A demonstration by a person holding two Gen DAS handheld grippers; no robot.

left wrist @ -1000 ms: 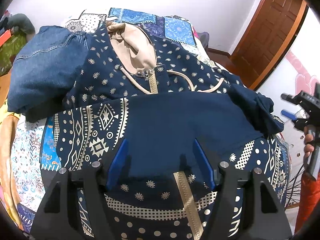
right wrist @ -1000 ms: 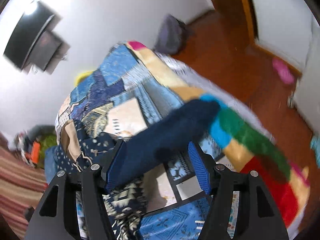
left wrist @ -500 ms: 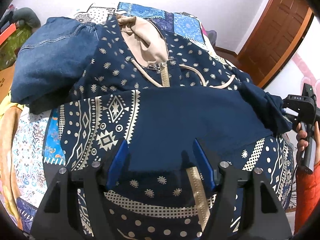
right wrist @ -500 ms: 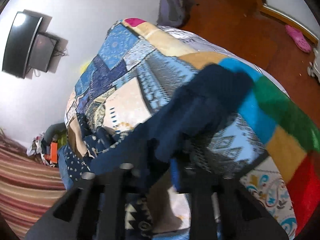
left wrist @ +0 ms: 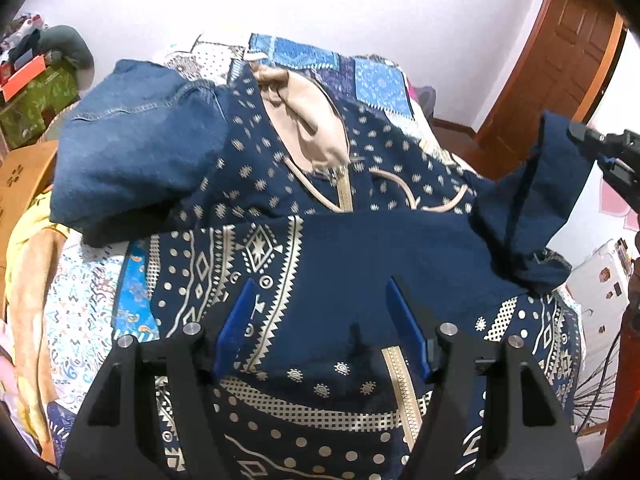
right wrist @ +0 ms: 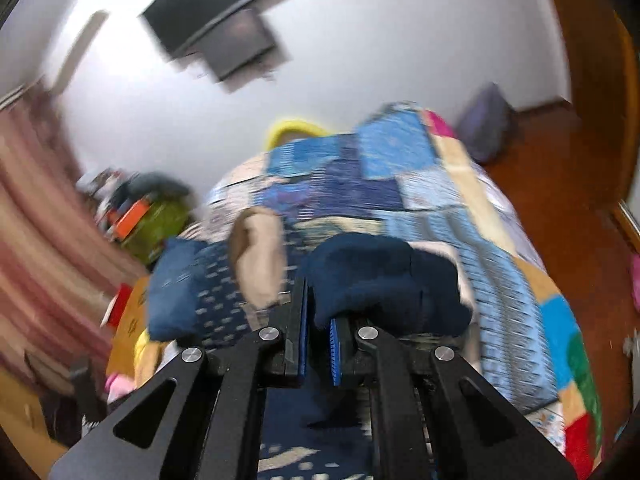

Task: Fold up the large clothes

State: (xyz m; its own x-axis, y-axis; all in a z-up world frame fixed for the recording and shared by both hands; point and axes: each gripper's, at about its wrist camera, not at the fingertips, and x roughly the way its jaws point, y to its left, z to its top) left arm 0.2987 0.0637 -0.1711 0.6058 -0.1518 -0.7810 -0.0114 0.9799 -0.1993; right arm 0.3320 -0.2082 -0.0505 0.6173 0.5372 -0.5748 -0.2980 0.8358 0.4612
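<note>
Left wrist view: the left tongs (left wrist: 320, 320) are spread wide and hold nothing. They hang just over the top (left wrist: 360, 248), a big dark blue one with gold shapes. The top lies flat on the bed (left wrist: 80, 320), with one side folded in across the middle. That fold makes a straight edge just past the tong tips, so I think the left tongs wait there to press the cloth down.

Off to the right, the right tongs (left wrist: 604, 152) hold the sleeve (left wrist: 532, 208) up in the air. The sleeve hangs down from them to the top. My guess is that it is held high so it can be laid over the folded part.

Farther back is the tan neck (left wrist: 312, 124) of the top, and jeans (left wrist: 132, 148) lie on its left shoulder. They may get in the way later.

Right wrist view: it is blurry. The right tongs (right wrist: 318, 344) are clenched on the sleeve (right wrist: 380, 280), with a bunch of blue cloth sticking out past the tips. Past it the quilt (right wrist: 480, 216) is bare on the right, so there is room there to move. The bed edge drops to the floor (right wrist: 568, 168) on that side. A loose sleeve could slip off there.
</note>
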